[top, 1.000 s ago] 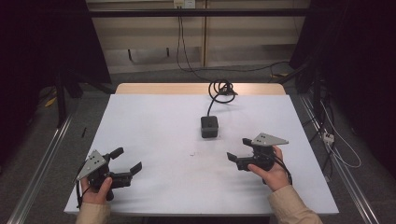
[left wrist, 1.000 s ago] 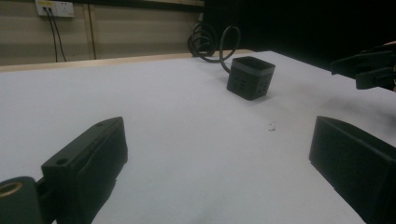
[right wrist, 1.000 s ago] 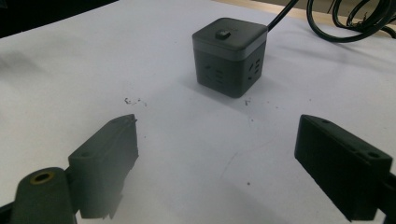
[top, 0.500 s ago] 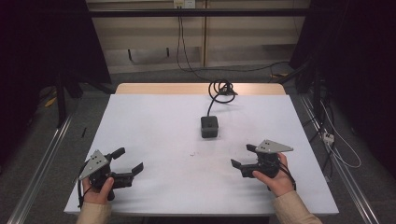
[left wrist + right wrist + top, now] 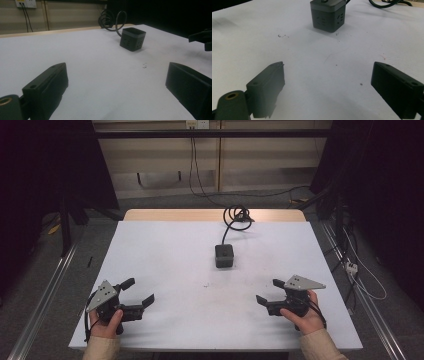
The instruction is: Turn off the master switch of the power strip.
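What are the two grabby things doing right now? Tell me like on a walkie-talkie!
Left hand-held gripper open, empty. Right hand-held gripper open, empty. Black socket cube mid-table, untouched, cable coiled behind. Nothing between.

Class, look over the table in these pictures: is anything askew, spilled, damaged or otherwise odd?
Nothing serious stands out. The dark cube socket sits upright on the white table, its cable coiled at the far edge. A few tiny dark specks and faint scuffs mark the surface. Both the left gripper and the right gripper are open and hold nothing.
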